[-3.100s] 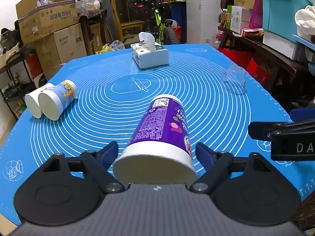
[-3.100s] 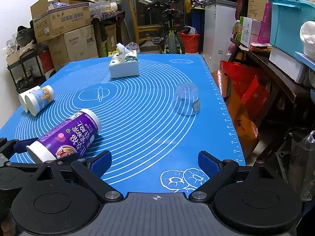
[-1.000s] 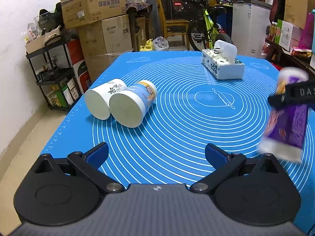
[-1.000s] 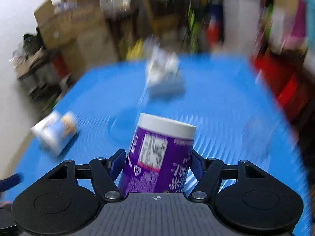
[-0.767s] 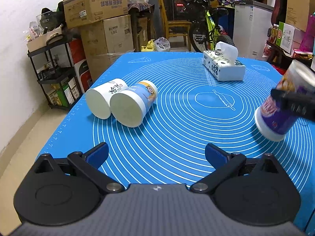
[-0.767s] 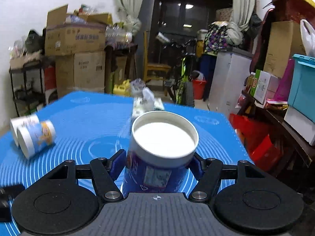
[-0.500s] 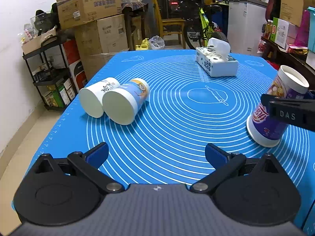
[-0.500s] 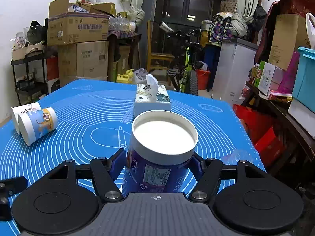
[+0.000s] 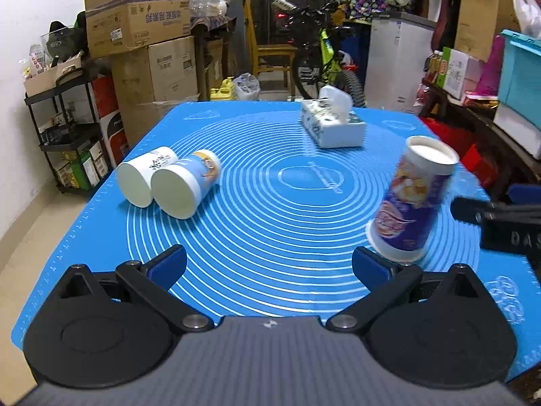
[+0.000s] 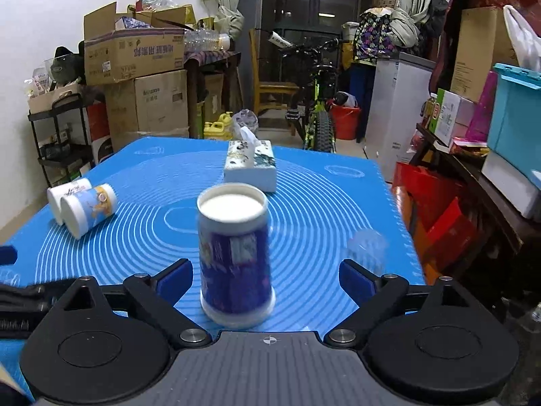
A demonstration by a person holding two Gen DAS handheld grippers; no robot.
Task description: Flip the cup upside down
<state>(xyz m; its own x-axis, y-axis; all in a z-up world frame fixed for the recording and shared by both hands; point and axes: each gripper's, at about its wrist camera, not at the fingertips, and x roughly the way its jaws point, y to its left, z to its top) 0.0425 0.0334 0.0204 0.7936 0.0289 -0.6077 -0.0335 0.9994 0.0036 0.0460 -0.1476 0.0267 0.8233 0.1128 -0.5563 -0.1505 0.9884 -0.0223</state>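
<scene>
Both sets of tongs hang low over the near edge of the bench, level and pointing down its length. The right tongs [image 10: 265,279] are spread wide, their blue pads clear of the purple cup [image 10: 235,257] on either side, gripping nothing. That cup stands between them on the blue mat [image 10: 304,209], wide mouth down and white base up, blurred and, from the left view, leaning a little. The left tongs [image 9: 268,265] are just as wide apart and hold nothing, with the purple cup off to their right. Further out on the left, two paper cups [image 9: 169,182] lie on their sides, touching. A clear cup [image 10: 363,245] sits to the right, upside down. A tissue box [image 10: 250,165] rests at the far end.
</scene>
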